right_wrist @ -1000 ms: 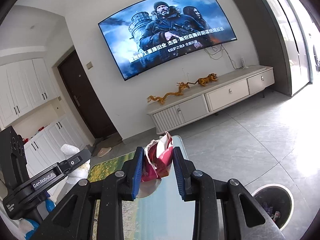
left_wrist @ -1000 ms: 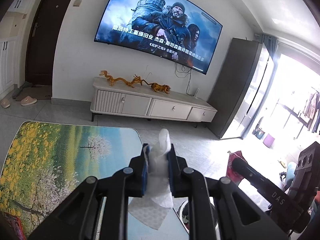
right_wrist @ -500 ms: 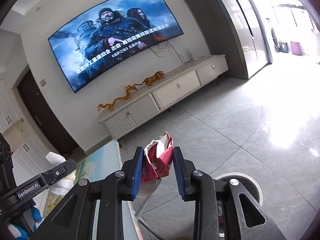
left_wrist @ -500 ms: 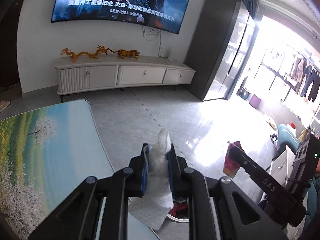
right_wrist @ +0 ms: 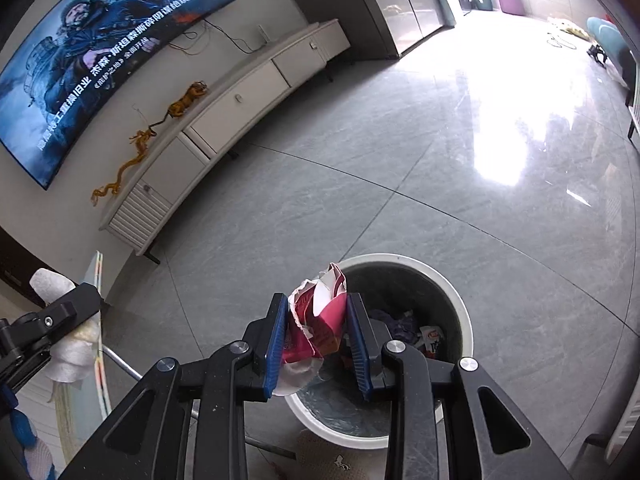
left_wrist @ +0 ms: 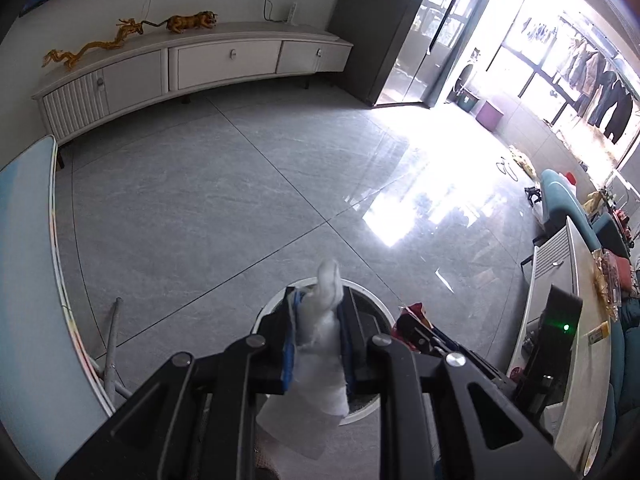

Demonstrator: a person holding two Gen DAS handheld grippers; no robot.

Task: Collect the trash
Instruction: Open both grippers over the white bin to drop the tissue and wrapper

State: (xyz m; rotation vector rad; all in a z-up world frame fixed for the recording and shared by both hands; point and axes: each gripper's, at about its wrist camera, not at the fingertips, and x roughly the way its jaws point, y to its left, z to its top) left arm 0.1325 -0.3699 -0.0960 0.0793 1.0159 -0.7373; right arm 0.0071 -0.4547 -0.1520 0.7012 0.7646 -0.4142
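Left gripper (left_wrist: 319,332) tilted steeply down, jaws opening with a white tissue (left_wrist: 320,344) still pinched between its pads, bin (left_wrist: 376,404) right beneath its tips, right gripper (right_wrist: 320,344) angled down alongside, clamped on a red wrapper (right_wrist: 318,320), bin just ahead and below

A trash bin (right_wrist: 456,300) was seen on the tiled floor (right_wrist: 460,184) at lower centre, with wrappers (right_wrist: 430,336) inside; a TV cabinet (right_wrist: 224,120) was set against the wall at upper left.

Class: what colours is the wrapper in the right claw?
Red and white wrapper, clearest in the right wrist view.
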